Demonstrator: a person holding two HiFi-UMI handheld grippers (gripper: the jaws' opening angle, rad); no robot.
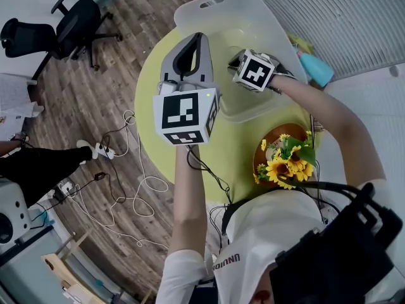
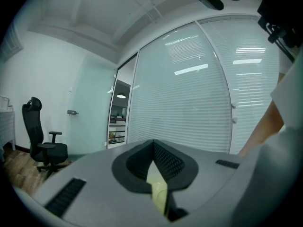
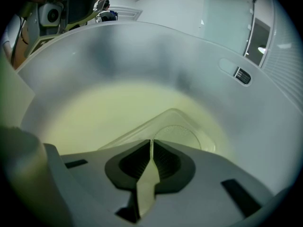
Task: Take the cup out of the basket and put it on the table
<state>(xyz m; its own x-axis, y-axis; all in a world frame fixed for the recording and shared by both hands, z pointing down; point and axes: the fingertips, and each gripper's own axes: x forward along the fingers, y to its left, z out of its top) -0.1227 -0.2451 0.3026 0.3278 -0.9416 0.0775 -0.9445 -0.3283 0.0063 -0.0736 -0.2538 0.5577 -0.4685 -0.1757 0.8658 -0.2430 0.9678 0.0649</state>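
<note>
Right gripper is clenched on the thin wall of the clear cup, which lies tipped on the floor of the white basket. Left gripper is clenched on nothing, held level above the bench. Step: grasp looks made, the lift comes next. That calls for a straight rise clear of the basket rim, then a bare bench patch. Count: one cup, one basket, two grippers.

One basket, one cup, one table.
</note>
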